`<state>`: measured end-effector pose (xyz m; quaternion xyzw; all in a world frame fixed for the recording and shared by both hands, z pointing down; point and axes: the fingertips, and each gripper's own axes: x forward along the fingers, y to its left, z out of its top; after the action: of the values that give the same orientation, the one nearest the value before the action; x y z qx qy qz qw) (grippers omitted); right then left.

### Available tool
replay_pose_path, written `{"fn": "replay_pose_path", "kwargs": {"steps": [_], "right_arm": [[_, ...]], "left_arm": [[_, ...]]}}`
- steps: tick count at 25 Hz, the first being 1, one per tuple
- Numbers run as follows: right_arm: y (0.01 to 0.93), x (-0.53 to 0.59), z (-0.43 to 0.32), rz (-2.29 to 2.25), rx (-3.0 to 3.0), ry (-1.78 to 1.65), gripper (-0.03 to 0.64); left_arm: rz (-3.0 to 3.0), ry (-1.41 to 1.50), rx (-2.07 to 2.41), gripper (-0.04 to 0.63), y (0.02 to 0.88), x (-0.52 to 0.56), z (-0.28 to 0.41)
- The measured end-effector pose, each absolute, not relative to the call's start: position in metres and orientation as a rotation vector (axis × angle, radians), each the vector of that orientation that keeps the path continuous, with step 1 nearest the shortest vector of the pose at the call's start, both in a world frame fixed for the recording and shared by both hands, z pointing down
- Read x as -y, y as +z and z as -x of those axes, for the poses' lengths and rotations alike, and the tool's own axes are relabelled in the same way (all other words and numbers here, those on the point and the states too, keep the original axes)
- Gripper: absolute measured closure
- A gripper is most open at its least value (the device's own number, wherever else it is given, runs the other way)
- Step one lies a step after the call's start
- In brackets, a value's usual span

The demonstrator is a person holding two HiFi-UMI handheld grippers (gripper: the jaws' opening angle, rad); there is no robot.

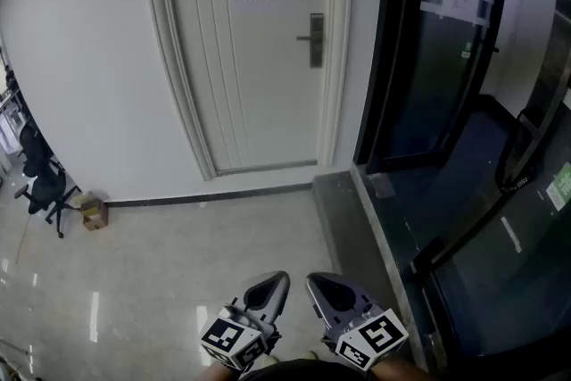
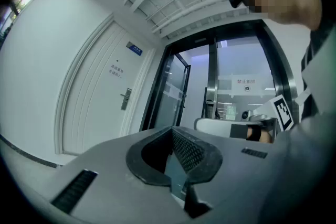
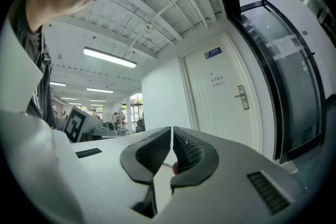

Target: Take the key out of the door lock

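right gripper [image 3: 171, 129] jaws were pressed together on a small red-tipped sliver, likely the key [image 3: 174, 167], deep behind the tips. left gripper [image 2: 171, 129] jaws were closed, empty. door lock [image 1: 316, 38] stood far ahead. any slackening could've dropped it. head view hid that sliver; the right gripper view caught it.

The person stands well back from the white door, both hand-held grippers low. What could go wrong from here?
1. The lock plate on the door looks small from here and no key can be made out, so the approach may be aimed badly.
2. The left hand-held gripper and the right hand-held gripper both have jaws shut; unless one opens first, it may knock the lock instead of gripping.
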<state>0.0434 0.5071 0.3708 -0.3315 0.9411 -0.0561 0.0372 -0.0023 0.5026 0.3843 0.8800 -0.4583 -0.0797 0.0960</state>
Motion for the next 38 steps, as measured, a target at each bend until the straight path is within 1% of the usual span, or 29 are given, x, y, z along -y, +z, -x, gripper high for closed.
{"fn": "replay_pose_path", "kwargs": {"steps": [7,16,20,22,26,29,33,38], "right_arm": [[0.371,-0.495,-0.064,1.026,-2.900,-0.140,0.600],[0.374,-0.484,-0.096,0.991,-2.879,-0.189,0.601],[0.378,-0.472,-0.107,1.004,-2.859,-0.228,0.601],[0.380,-0.462,-0.107,1.012,-2.857,-0.239,0.601],[0.388,-0.441,-0.101,1.034,-2.862,-0.248,0.600],[0.393,-0.417,-0.096,1.068,-2.862,-0.237,0.601],[0.391,-0.369,-0.086,1.131,-2.851,-0.220,0.601],[0.382,-0.303,-0.061,1.205,-2.831,-0.208,0.601]], "left_arm": [[-2.595,-0.322,1.356,0.591,0.380,-0.495,-0.004],[-2.570,-0.279,1.387,0.591,0.383,-0.477,-0.024],[-2.585,-0.312,1.362,0.591,0.378,-0.464,-0.034],[-2.582,-0.256,1.377,0.591,0.385,-0.455,-0.032],[-2.607,-0.296,1.359,0.591,0.381,-0.433,-0.029],[-2.617,-0.236,1.365,0.591,0.394,-0.409,-0.021],[-2.644,-0.252,1.368,0.591,0.388,-0.360,-0.004],[-2.665,-0.196,1.372,0.591,0.382,-0.294,0.030]]}}
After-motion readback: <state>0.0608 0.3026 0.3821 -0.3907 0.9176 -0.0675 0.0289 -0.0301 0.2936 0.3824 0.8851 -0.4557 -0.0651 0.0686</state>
